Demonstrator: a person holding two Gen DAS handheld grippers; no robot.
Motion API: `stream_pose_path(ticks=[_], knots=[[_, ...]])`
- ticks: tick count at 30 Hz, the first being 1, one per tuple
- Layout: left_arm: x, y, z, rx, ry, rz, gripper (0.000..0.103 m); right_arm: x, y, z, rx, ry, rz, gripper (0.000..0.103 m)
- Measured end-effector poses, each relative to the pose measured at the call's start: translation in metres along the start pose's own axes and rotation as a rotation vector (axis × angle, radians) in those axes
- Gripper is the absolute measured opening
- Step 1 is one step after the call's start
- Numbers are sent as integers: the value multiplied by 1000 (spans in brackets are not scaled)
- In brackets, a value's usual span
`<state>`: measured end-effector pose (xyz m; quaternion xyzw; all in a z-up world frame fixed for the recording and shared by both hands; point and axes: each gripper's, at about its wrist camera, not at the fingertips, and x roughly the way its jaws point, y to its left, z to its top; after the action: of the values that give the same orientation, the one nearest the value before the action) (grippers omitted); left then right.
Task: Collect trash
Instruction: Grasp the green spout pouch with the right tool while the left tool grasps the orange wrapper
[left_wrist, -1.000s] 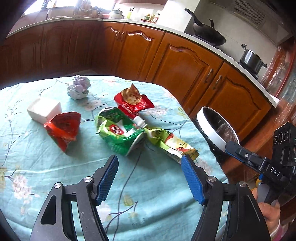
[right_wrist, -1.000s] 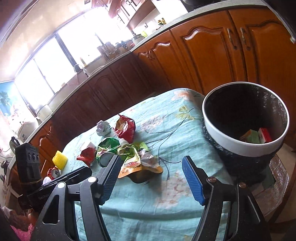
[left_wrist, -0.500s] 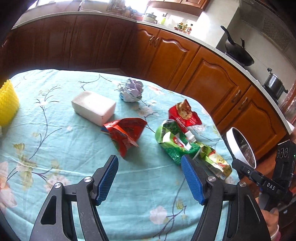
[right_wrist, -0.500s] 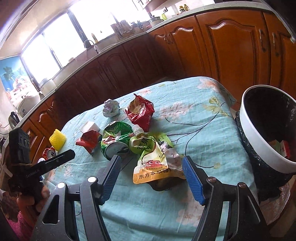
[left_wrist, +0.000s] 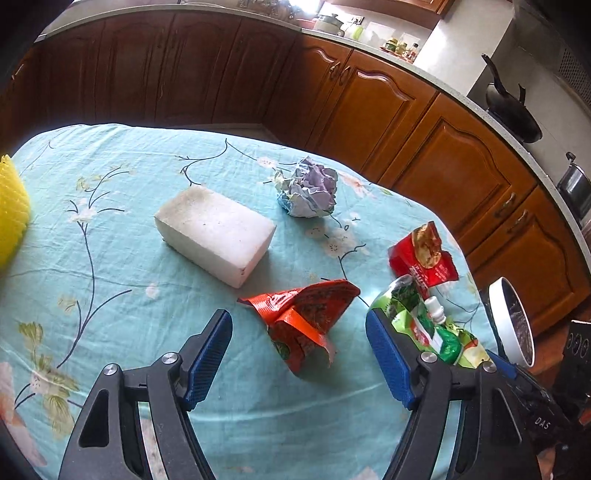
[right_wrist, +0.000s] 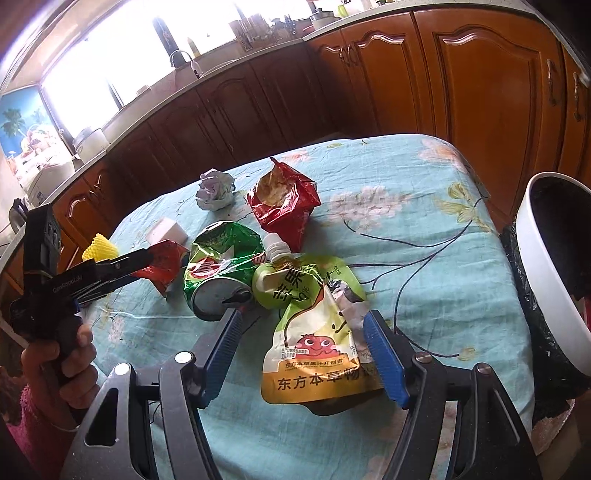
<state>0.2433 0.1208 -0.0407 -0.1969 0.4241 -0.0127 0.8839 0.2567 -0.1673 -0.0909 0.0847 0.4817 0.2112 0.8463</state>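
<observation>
My left gripper (left_wrist: 299, 325) is open and empty, its fingers on either side of a crumpled red-orange wrapper (left_wrist: 306, 317) on the teal tablecloth. My right gripper (right_wrist: 301, 321) is open and empty, straddling a yellow-green spouted drink pouch (right_wrist: 314, 339). Beside the pouch lie a green wrapper (right_wrist: 218, 258) and an open red snack bag (right_wrist: 280, 203). A crumpled paper ball (left_wrist: 308, 192) and a white foam block (left_wrist: 216, 232) lie farther back. The white-rimmed trash bin (right_wrist: 546, 273) stands off the table's right edge.
A yellow foam net (left_wrist: 11, 206) sits at the table's left edge. Wooden kitchen cabinets (left_wrist: 369, 99) run behind the table. The left gripper and the hand holding it (right_wrist: 55, 295) show at the left in the right wrist view.
My left gripper has swung left and closer, from the green wrapper to the red-orange wrapper. My right gripper has moved forward over the drink pouch, and the bin has slid to the right edge.
</observation>
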Motion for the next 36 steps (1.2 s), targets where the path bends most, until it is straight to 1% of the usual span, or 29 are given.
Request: stream_pose_path(ticks=[2, 3, 4, 5, 6, 7, 8, 9, 10, 11, 14, 19, 21, 25, 29, 36], knots=[[9, 3, 2, -8, 7, -3, 71, 2, 1, 0, -3, 9, 3, 68], [12, 4, 3, -12, 8, -9, 67, 3, 1, 0, -3, 11, 7, 64], [16, 4, 3, -10, 16, -14, 55, 3, 2, 0, -4, 11, 11, 54], [19, 4, 3, -9, 27, -19, 43, 3, 2, 0, -4, 12, 13, 48], [21, 4, 3, -7, 34, -28, 36, 3, 1, -1, 0, 16, 13, 37], [23, 4, 2, 0, 43, -38, 26, 3, 1, -2, 6, 19, 16, 29], [25, 2, 1, 10, 46, -40, 24, 4, 0, -3, 9, 22, 22, 25], [24, 1, 0, 22, 43, -39, 22, 5, 0, -4, 9, 26, 18, 13], [24, -1, -1, 33, 42, -38, 17, 5, 1, -5, 4, 29, 11, 5], [22, -2, -3, 40, 40, -39, 14, 5, 1, -7, 2, 27, 10, 5], [11, -6, -8, 53, 20, -42, 12, -1, 3, -11, -2, 8, -3, 4], [-19, -15, -17, 82, -30, -63, 10, -22, 3, -17, 10, -37, 4, 4], [-27, -21, -21, 94, -37, -81, 10, -32, 0, -18, 20, -60, 4, 4], [-37, -41, -29, 143, -36, -128, 10, -52, -10, -23, 51, -96, -4, 4], [-37, -71, -39, 216, -14, -171, 10, -70, -24, -28, 87, -121, -17, 4], [-20, -120, -52, 317, 35, -223, 10, -101, -52, -37, 140, -170, -59, 4]])
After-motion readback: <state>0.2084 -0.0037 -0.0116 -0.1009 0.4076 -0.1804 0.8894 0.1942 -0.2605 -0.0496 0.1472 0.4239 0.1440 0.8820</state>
